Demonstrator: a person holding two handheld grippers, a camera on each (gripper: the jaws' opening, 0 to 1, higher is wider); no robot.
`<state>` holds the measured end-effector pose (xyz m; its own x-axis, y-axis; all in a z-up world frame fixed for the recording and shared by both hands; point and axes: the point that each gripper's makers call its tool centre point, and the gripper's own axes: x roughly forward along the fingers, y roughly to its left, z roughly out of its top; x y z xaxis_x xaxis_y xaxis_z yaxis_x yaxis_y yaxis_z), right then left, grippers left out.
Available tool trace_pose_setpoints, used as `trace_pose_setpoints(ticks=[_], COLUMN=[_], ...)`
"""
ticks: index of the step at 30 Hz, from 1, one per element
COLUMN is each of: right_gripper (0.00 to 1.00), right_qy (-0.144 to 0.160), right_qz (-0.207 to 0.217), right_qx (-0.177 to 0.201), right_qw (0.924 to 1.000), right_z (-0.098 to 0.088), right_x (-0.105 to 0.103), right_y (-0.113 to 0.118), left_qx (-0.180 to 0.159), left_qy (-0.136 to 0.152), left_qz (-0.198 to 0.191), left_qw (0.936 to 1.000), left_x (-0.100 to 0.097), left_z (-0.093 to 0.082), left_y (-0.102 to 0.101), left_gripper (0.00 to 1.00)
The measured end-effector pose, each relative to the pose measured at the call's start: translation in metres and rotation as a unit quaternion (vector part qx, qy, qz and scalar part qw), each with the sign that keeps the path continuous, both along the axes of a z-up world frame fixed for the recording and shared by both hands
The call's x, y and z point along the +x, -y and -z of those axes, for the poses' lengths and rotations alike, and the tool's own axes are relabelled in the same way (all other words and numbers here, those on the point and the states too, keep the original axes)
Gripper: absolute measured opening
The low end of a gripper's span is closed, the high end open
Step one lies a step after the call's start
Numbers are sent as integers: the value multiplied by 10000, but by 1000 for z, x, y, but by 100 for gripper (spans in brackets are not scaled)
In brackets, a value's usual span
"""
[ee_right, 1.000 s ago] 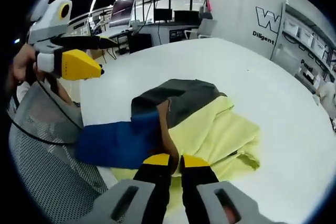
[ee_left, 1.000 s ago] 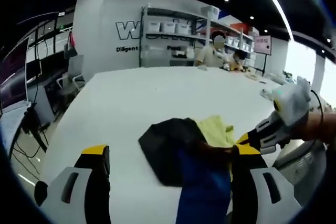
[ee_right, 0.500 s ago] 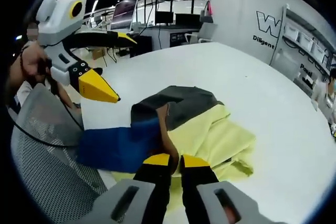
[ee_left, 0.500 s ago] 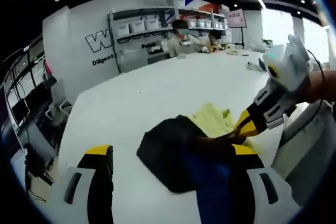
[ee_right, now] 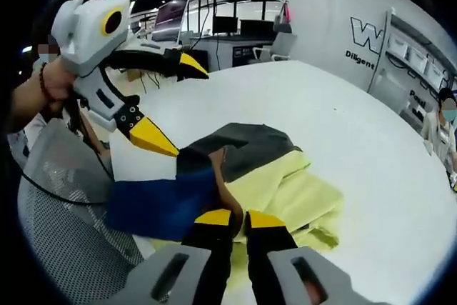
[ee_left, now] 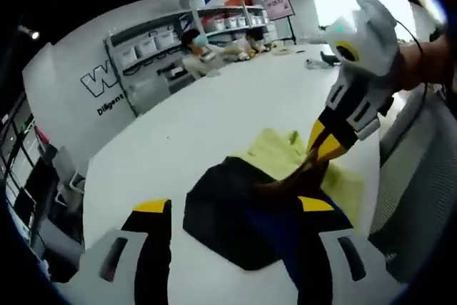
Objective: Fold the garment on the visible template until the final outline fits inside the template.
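Step in hand: we judge it is an early fold — the garment [ee_right: 250,169] is bunched, not flat, and the right gripper [ee_right: 239,218] has pinched one part of it to pull.

Garment: a piece in dark grey, blue and pale yellow, lying crumpled on the white table [ee_right: 343,105] near its near edge. In the left gripper view the same garment [ee_left: 235,208] shows dark at the left, yellow further away.

Template: we cannot make out any outline on the table, so how well the cloth fits it we cannot tell.

Right jaws: closed almost fully, only a thin slit between the yellow tips — a brownish fold of the cloth runs into them, so they grip the garment.

Left jaws: wide apart in the left gripper view, with nothing between them. In the right gripper view the left gripper [ee_right: 168,105] hovers just above the blue part, at the left of the cloth, not touching as far as we see.

Next move, as we judge: the left gripper must come down on a free edge of the blue part and close, so both can spread the cloth flat before folding.

Risk: a pull with one gripper alone may drag the whole bundle toward the table edge.
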<state>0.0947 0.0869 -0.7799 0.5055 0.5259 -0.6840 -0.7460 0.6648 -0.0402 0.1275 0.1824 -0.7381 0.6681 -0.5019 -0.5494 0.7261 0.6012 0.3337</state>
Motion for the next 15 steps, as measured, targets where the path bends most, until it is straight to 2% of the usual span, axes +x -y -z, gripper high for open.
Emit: trace_pose_setpoints(ticks=[4,7,12,14,15], right_gripper=[0,0,0,0,0], right_qy=[12,35,69,74,72], right_qz=[-1,-22,-51,-68,-76], right_qx=[19,23,8,5,5], right_qw=[10000,10000,10000,9999,9999], right_z=[-2,-5,-7,-7,-7], right_x=[1,3,6,6,6], right_y=[0,0,1,0,0], left_qx=[127,233,474,716,901], left_qy=[-39,-72,113,221,393], left_qz=[156,367,834,1148,1325], left_qw=[9998,9990,9953,9906,9863], left_x=[3,3,5,6,7], left_z=[7,13,18,22,23], left_y=[4,9,18,23,26], left_gripper=[49,48,43,41,42])
